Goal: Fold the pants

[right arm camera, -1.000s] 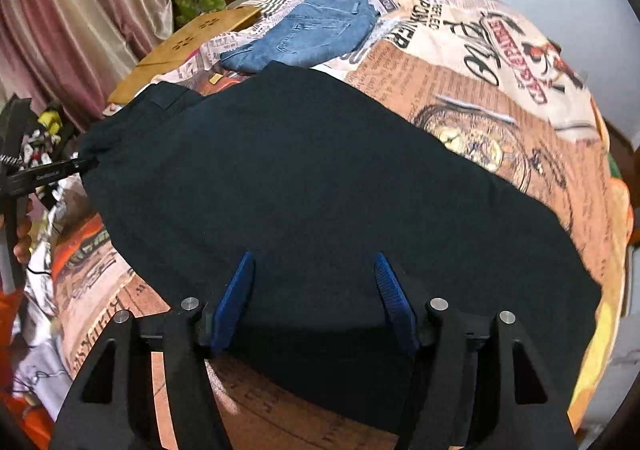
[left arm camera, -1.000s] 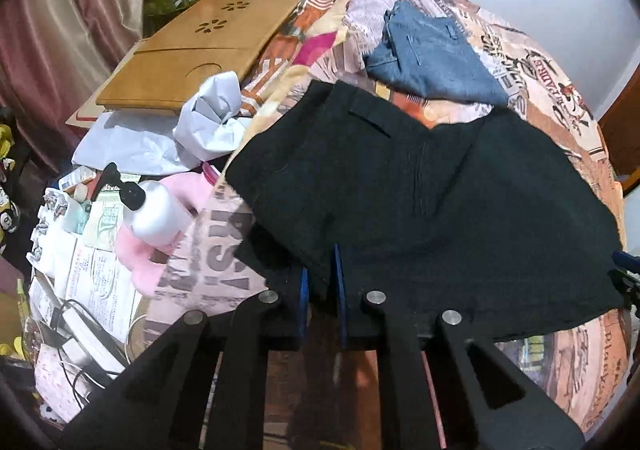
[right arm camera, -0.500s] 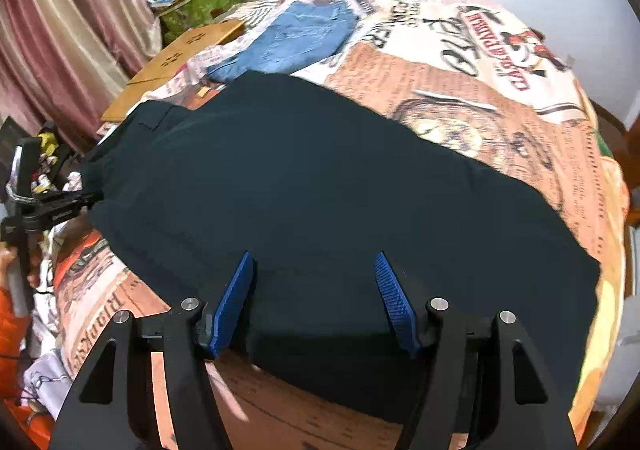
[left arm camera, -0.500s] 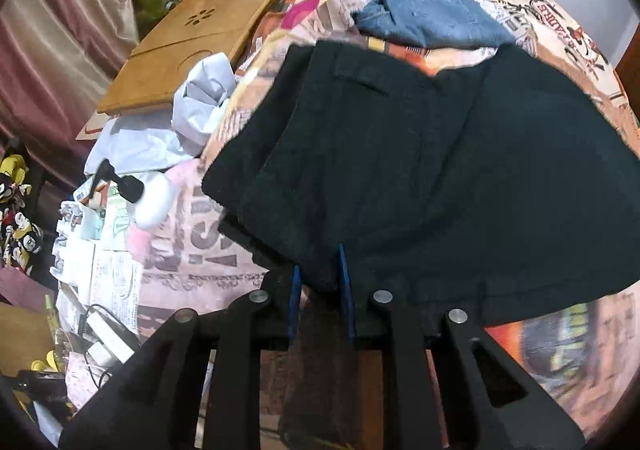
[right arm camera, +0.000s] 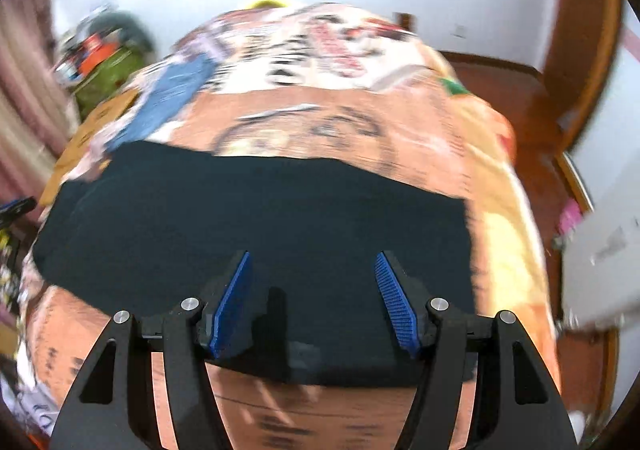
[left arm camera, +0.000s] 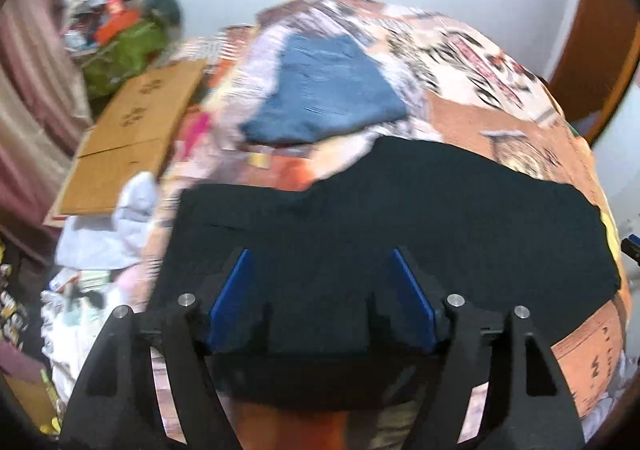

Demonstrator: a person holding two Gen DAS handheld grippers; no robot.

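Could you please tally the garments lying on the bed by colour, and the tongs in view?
Black pants: 1
Blue denim garment: 1
Open tongs: 2, left tongs and right tongs
Total: 2 garments on the patterned bedspread, 2 tongs

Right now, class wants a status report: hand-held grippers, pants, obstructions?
Left hand-held gripper open, right hand-held gripper open. Black pants flat on bedspread. Folded jeans beyond, apart.

Both wrist cams sit low and close over the near edge of the bed, looking forward along their own tongs toward the far wall. The 2 views share the black pants and the folded jeans.
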